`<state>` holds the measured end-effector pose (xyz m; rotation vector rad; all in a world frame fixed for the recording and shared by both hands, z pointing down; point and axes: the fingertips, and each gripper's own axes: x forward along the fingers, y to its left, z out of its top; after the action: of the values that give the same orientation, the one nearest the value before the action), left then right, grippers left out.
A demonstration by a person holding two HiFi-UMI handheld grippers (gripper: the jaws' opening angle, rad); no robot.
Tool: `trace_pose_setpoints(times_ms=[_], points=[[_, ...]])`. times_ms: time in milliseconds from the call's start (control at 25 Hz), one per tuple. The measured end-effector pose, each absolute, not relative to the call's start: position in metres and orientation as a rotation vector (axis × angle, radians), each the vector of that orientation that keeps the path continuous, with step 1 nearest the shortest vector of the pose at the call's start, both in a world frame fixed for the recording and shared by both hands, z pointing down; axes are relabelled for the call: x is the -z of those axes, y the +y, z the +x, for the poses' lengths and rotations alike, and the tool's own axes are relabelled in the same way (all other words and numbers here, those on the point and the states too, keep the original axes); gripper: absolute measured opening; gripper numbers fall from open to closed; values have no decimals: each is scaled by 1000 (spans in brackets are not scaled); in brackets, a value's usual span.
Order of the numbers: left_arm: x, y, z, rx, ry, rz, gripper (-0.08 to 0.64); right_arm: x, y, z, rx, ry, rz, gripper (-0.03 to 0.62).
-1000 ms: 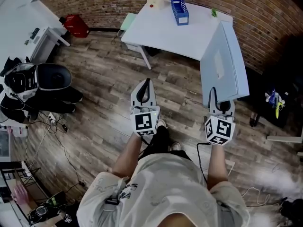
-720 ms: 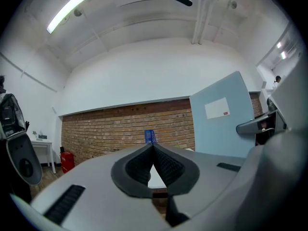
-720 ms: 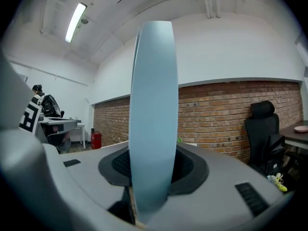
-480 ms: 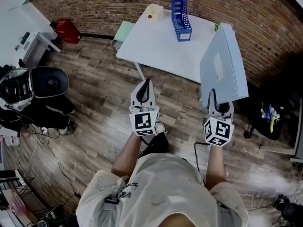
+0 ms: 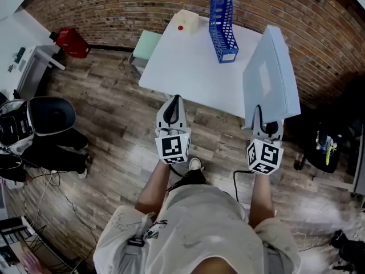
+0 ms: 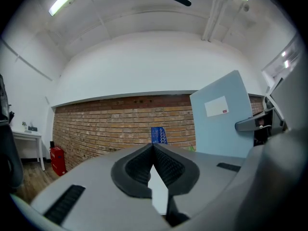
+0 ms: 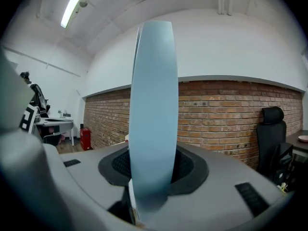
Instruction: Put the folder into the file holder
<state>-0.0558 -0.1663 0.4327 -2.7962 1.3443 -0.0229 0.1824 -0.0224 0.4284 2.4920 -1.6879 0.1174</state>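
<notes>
A pale blue folder (image 5: 269, 79) stands upright in my right gripper (image 5: 259, 113), which is shut on its lower edge; in the right gripper view the folder (image 7: 153, 114) rises edge-on between the jaws. The blue mesh file holder (image 5: 222, 24) stands on the white table (image 5: 188, 67), ahead and left of the folder. In the left gripper view the file holder (image 6: 158, 134) shows small against the brick wall, with the folder (image 6: 222, 117) at right. My left gripper (image 5: 173, 108) is shut and holds nothing, hovering over the table's near edge.
A small cream box with a red dot (image 5: 186, 20) lies at the table's far left corner. A pale green stool (image 5: 144, 42) stands left of the table. A red can (image 5: 71, 43), a black chair (image 5: 45, 119) and cables lie on the wooden floor at left. A brick wall runs behind.
The table and file holder have come nearer in the head view. Both grippers keep their pose, the folder still upright in the right one.
</notes>
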Motion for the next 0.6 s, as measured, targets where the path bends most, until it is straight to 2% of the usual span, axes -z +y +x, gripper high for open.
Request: trace_pose_setpoints(times_ms=[600], points=[[-429,-249,-16,-19,1255,-2856,12,-421,-96,216,-77,-1620,2510,173]])
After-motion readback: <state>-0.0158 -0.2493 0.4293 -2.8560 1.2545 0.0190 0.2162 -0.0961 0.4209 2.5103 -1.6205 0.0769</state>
